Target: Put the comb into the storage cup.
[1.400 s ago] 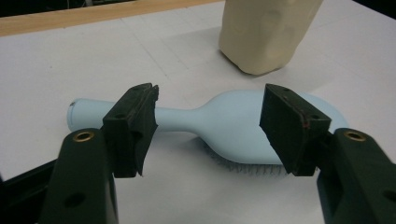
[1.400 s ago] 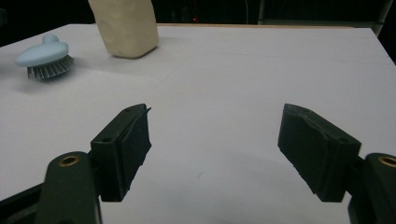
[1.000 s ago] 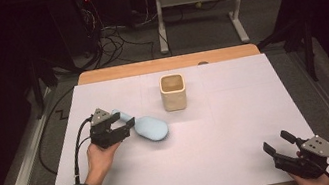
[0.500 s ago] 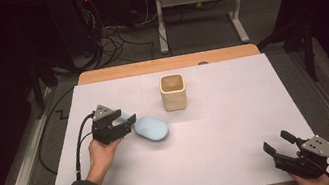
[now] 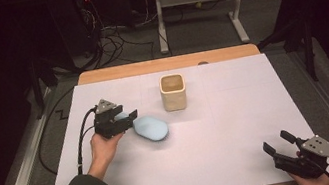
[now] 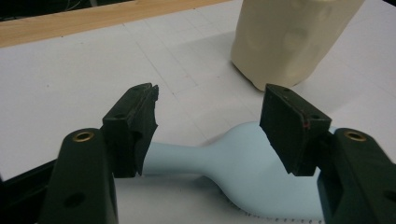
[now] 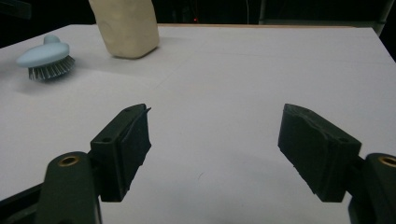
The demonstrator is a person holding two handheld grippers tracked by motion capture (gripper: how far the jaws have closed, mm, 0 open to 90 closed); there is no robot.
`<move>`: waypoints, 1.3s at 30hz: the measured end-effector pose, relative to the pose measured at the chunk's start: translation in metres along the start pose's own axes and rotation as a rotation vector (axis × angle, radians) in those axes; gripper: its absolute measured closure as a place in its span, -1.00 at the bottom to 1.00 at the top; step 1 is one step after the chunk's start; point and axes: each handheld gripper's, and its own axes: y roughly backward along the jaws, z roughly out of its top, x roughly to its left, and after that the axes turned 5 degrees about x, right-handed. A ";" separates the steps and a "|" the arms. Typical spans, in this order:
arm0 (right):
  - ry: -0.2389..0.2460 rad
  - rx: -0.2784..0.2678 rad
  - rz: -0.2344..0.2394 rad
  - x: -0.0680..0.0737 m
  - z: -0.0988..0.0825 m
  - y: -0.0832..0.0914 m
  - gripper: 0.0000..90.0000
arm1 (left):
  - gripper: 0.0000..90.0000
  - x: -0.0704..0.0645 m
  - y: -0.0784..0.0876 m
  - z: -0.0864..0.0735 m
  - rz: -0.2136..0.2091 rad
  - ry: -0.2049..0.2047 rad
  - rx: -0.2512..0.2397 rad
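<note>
A light blue brush (image 5: 151, 128) lies bristles down on the white sheet, its handle pointing left. My left gripper (image 5: 128, 119) is at that handle with its jaws wide. In the left gripper view the handle of the brush (image 6: 252, 168) runs low between the two pads, and neither pad presses on it, so my left gripper (image 6: 212, 95) is open. A cream square cup (image 5: 173, 92) stands upright just beyond the brush. My right gripper (image 5: 277, 141) rests near the front right corner, open and holding nothing. The right gripper view shows my right gripper (image 7: 215, 126) above bare sheet, with the brush (image 7: 46, 56) and cup (image 7: 126, 25) far off.
The white sheet (image 5: 236, 111) covers the table, with a wooden strip (image 5: 168, 64) along its far edge. Cables and a metal stand's legs lie on the floor beyond. A black cable trails from the left gripper off the table's left side.
The left gripper has crept slightly toward the far side at the brush's handle. Brush, cup and right gripper have kept still.
</note>
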 end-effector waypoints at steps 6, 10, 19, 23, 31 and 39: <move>0.000 0.001 -0.003 0.000 0.000 0.000 -0.43 | -0.13 0.002 -0.002 0.009 0.013 -0.007 0.002; 0.002 0.001 -0.003 0.000 0.000 0.000 -0.43 | -0.10 0.003 -0.004 0.014 0.009 0.003 0.037; 0.002 -0.003 -0.001 0.000 0.000 0.000 -0.43 | -0.06 0.004 -0.012 0.020 0.007 0.038 0.057; 0.001 -0.003 0.001 0.000 0.000 0.000 -0.43 | 0.05 0.006 -0.013 0.025 0.019 0.028 0.100; 0.000 -0.001 0.002 0.000 0.000 0.000 -0.43 | 0.13 0.016 -0.016 0.029 0.024 0.045 0.129; -0.006 0.002 0.005 -0.001 0.000 -0.001 -0.43 | 0.19 0.024 -0.015 0.033 0.034 0.057 0.166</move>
